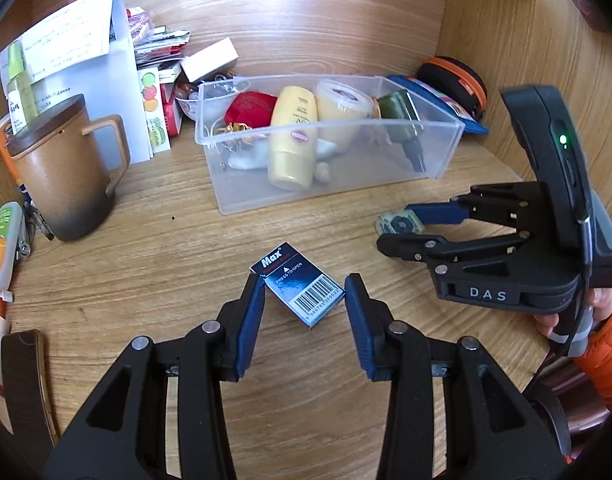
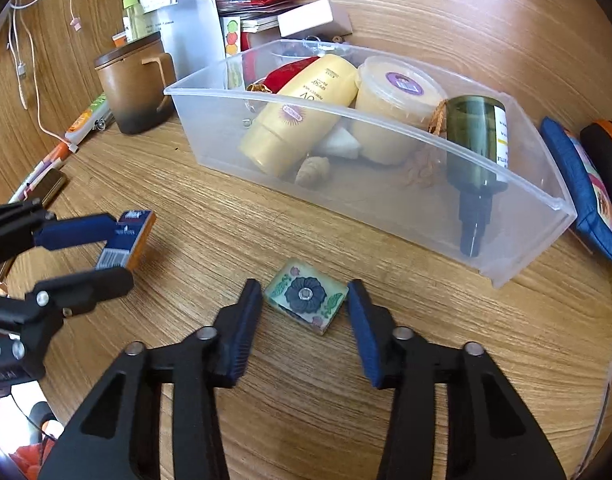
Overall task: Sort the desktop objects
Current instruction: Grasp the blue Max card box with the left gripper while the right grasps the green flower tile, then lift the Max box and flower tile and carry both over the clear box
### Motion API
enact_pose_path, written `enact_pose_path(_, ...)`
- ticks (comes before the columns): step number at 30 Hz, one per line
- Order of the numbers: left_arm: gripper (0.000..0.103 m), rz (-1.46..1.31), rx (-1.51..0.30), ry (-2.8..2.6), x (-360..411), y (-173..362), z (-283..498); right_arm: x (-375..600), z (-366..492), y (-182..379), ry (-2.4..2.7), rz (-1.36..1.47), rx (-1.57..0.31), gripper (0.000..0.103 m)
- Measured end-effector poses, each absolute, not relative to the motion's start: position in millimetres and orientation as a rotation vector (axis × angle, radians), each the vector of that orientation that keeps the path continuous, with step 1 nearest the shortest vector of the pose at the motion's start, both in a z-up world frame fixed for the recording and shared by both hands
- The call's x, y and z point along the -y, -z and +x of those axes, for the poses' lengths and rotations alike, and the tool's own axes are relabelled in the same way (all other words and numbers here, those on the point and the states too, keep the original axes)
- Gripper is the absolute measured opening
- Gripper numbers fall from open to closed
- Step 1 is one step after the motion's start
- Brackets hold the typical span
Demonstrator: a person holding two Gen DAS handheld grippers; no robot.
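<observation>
While both grippers worked low over the wood-grain surface (image 1: 146, 264), the left gripper (image 1: 304, 304) pinched a small dark-blue cardboard staple box (image 1: 302, 288) with a white barcode, one corner tilted up between its blue pads. Off to its right, the right gripper (image 2: 306, 304) straddled a small rectangular floral-printed tile (image 2: 306, 300) that lay flat on the surface; its left pad looked to touch the tile and the right pad stood just clear. Behind both sat a clear plastic bin (image 2: 386, 216) holding a pale-yellow sunscreen bottle (image 2: 298, 120), a lidded yellow tub (image 2: 394, 100) and a dark-green glass bottle (image 2: 474, 140). A brown lidded ceramic mug (image 1: 66, 168) stood to the left.
</observation>
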State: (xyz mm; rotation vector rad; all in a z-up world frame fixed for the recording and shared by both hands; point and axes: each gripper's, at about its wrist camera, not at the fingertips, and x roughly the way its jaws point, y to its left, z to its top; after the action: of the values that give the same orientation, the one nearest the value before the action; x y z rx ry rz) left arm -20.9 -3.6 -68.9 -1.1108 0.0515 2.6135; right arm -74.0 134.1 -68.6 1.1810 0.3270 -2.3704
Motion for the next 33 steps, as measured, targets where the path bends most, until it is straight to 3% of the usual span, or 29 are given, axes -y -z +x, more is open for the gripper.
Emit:
enact_pose_path(9,0.041,-1.075,-0.045,-2.638,7,54,-23,-137,-70,63,2.372,1.167,-0.310,0.038)
enact_pose_path(33,0.041,-0.924,0.000,-2.711,25,-5,-55,-159,-65,-20,2.470,0.941,-0.286,0.038)
